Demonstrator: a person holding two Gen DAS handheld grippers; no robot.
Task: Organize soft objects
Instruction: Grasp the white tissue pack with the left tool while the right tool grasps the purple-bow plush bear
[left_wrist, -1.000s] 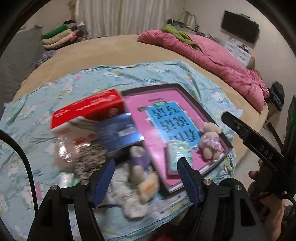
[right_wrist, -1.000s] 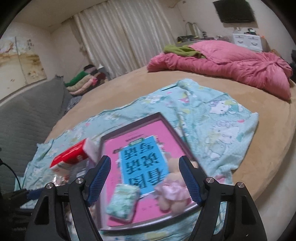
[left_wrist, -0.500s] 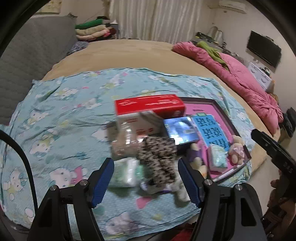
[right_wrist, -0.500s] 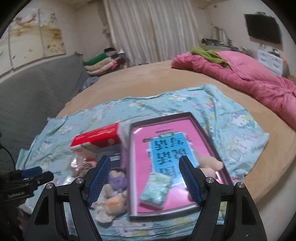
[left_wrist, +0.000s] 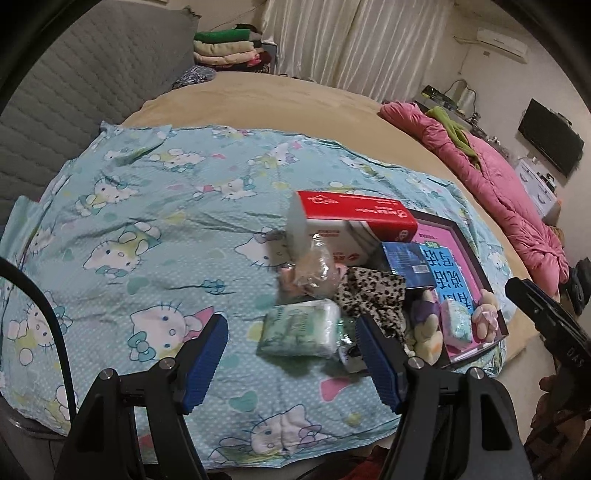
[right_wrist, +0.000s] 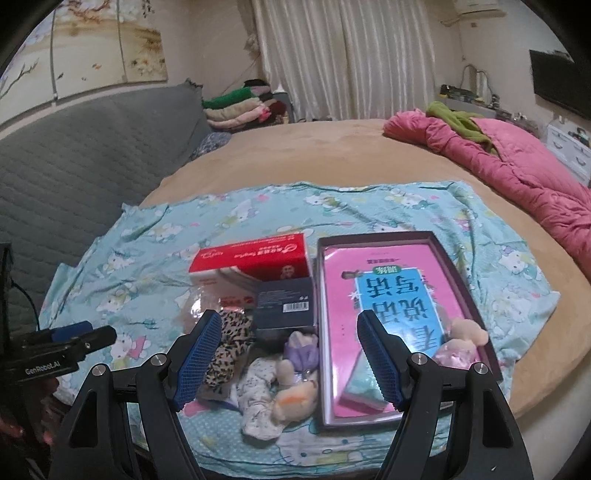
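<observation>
A pile of soft things lies on the Hello Kitty cloth (left_wrist: 140, 229): a green tissue pack (left_wrist: 299, 326), a leopard-print cloth (left_wrist: 369, 295) (right_wrist: 229, 343), a clear bag (left_wrist: 316, 266), a purple plush (right_wrist: 303, 347), a patterned white cloth (right_wrist: 258, 391) and an orange-and-cream plush (right_wrist: 295, 400). A dark tray (right_wrist: 476, 291) holds a pink book (right_wrist: 343, 295), a small tissue pack (left_wrist: 458, 323) and a pink-dressed plush bear (right_wrist: 461, 339). My left gripper (left_wrist: 291, 363) is open above the green pack. My right gripper (right_wrist: 288, 362) is open above the plush pile.
A red-and-white box (right_wrist: 255, 266) and a dark blue box (right_wrist: 284, 308) sit behind the pile. A pink quilt (right_wrist: 517, 162) lies at the far right, folded clothes (right_wrist: 240, 107) at the back, a grey padded headboard (left_wrist: 74, 92) at left.
Both grippers have swung left and pulled back. The left view now shows more of the cloth and the green tissue pack between its fingers. Both stay open.
</observation>
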